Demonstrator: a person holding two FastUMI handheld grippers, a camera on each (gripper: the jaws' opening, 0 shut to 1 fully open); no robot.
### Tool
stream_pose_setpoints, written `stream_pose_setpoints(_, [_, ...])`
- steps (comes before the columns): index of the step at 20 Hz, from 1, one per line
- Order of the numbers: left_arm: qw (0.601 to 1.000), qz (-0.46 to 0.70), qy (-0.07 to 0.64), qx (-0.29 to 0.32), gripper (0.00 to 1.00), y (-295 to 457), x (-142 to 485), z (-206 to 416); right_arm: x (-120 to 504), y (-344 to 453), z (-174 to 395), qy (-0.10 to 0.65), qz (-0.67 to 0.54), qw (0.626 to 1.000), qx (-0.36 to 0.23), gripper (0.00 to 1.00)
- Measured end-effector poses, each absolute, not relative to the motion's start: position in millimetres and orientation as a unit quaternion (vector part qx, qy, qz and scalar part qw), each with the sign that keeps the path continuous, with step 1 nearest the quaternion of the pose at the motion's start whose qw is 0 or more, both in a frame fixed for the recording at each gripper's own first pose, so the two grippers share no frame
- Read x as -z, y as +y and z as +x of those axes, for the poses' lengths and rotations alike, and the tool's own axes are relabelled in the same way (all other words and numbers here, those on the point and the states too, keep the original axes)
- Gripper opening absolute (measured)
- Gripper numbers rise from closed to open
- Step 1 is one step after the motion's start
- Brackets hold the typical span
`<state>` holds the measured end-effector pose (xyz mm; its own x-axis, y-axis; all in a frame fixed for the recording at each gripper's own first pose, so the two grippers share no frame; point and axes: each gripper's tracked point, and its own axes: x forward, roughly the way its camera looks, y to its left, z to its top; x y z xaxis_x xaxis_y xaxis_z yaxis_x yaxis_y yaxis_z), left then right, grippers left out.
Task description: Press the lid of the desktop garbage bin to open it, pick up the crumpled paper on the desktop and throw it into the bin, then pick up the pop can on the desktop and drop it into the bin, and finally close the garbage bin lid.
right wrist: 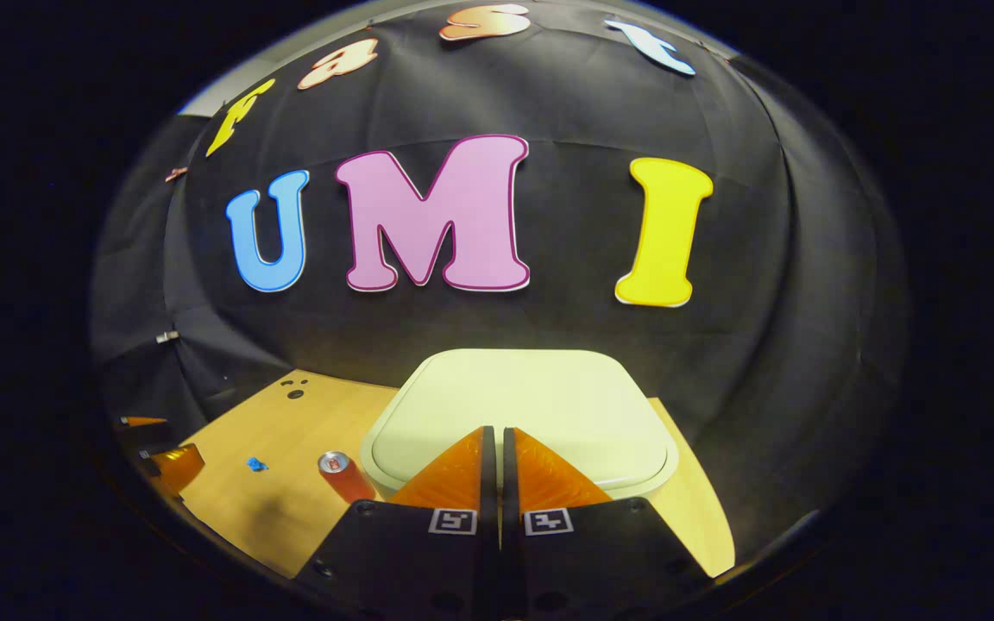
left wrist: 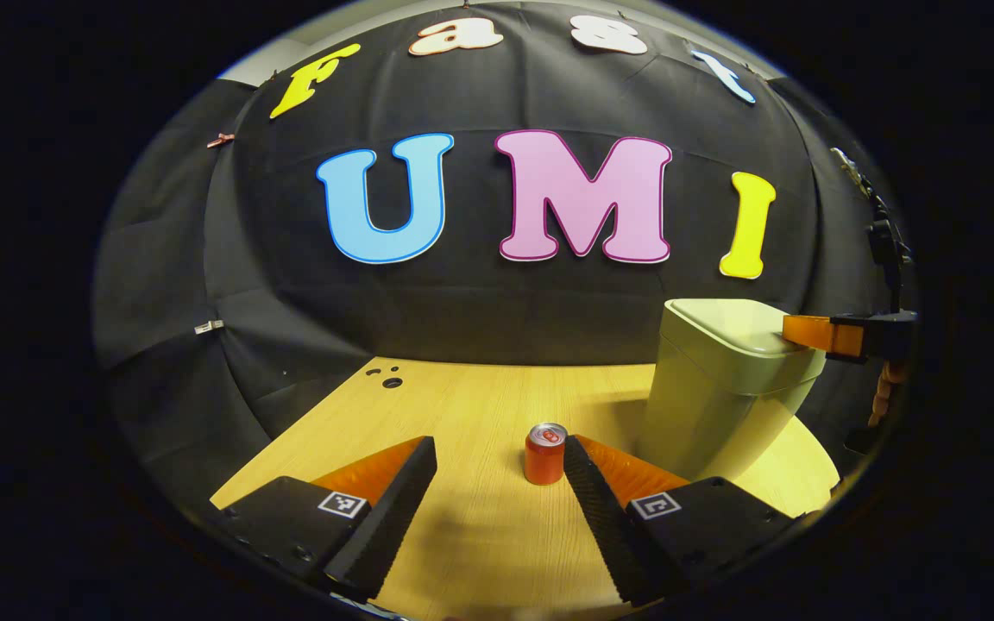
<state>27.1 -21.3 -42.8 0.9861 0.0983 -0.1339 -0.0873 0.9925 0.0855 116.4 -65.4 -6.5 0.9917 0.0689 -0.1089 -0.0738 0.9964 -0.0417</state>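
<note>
Now right gripper jaws clenched atop bin lid; left gripper jaws released near upright can.

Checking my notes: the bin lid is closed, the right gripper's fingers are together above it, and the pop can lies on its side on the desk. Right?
Not quite: the pop can stands upright, as the left gripper view shows. The bin lid is closed, with the right gripper fingers together above it.
</note>
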Motion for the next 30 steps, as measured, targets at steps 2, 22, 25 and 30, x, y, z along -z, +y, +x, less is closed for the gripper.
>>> stream_pose_setpoints(2, [0.996, 0.036, 0.066, -0.041, 0.95, -17.5, 42.0, 29.8, 4.1, -66.8, 116.1, 0.05, -0.028, 0.998, -0.03, 0.05])
stream_pose_setpoints(22, [0.998, 0.006, 0.053, -0.04, 0.96, 79.6, 58.3, 25.9, -65.2, -40.8, 65.3, 0.004, 0.012, 1.0, 0.016, 0.05])
stream_pose_setpoints(25, [0.997, 0.007, 0.057, -0.049, 0.96, 94.6, 64.2, 26.9, -53.2, -34.4, 57.5, 0.016, 0.017, 1.0, 0.012, 0.05])
stream_pose_setpoints(30, [0.996, 0.016, 0.066, -0.055, 0.96, 114.1, 72.8, 29.3, -31.4, -18.9, 47.9, 0.037, 0.015, 0.999, 0.003, 0.05])
